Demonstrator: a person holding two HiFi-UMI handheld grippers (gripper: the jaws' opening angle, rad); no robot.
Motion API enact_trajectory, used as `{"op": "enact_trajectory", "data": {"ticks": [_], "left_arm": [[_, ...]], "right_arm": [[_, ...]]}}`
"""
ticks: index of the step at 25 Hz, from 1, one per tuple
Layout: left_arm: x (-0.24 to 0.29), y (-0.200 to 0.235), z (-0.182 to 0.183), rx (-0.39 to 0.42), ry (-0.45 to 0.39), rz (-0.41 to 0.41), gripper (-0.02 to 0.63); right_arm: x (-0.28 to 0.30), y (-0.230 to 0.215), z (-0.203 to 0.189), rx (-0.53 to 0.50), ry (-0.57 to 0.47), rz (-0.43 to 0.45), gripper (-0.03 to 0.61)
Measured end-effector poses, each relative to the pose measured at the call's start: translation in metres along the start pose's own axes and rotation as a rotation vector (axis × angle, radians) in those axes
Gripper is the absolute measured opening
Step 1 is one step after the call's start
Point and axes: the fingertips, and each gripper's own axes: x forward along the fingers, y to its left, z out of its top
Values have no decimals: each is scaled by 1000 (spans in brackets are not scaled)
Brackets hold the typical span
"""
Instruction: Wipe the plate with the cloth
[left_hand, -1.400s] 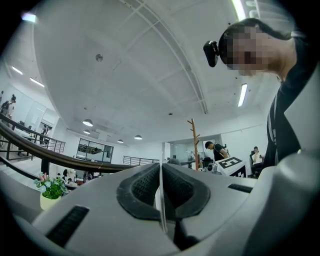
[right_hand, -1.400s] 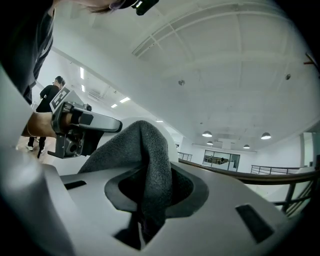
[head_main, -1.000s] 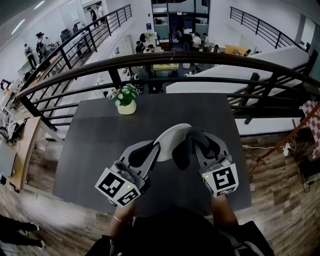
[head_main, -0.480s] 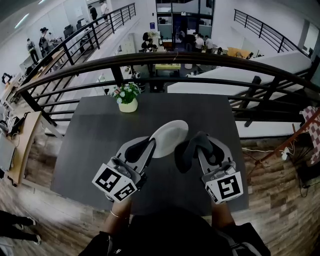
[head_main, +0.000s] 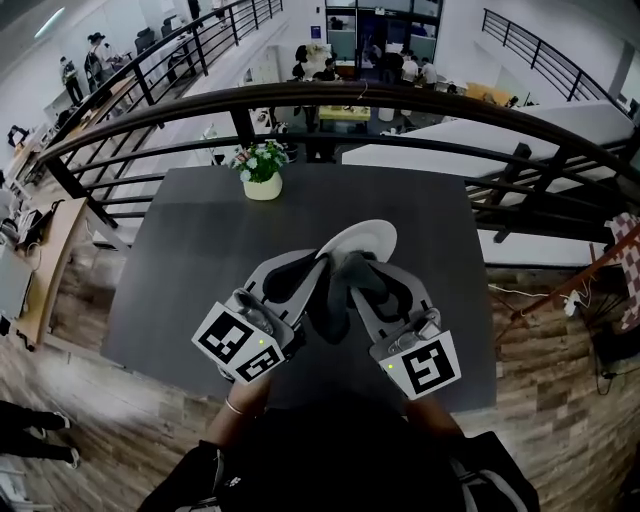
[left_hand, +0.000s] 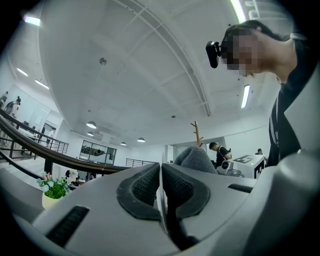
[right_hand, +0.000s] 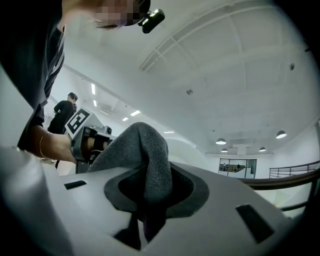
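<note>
Head view: right gripper (head_main: 360, 270) has swung its grey cloth (head_main: 335, 302) in up against the white plate (head_main: 372, 238), which left gripper (head_main: 320, 270) holds over the table (head_main: 200, 250). Left gripper view: jaws clamped on the plate's rim. Right gripper view: jaws pinching cloth.

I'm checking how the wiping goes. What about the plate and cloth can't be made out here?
Near part of the plate: head view, behind the cloth, left claw and right claw.
Plate's face: left gripper view shows only its thin edge.
Where cloth meets plate: right gripper view, bunched cloth blocks it.
</note>
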Motion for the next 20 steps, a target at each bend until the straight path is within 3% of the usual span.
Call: {"op": "enact_trajectory", "data": {"ticks": [9, 20], "left_arm": [[3, -5, 0, -10, -6, -8, 16], [-3, 3, 2, -23, -14, 5, 16]], "right_arm": [[12, 17, -10, 17, 13, 48, 80], [16, 17, -31, 19, 78, 43, 80]]}}
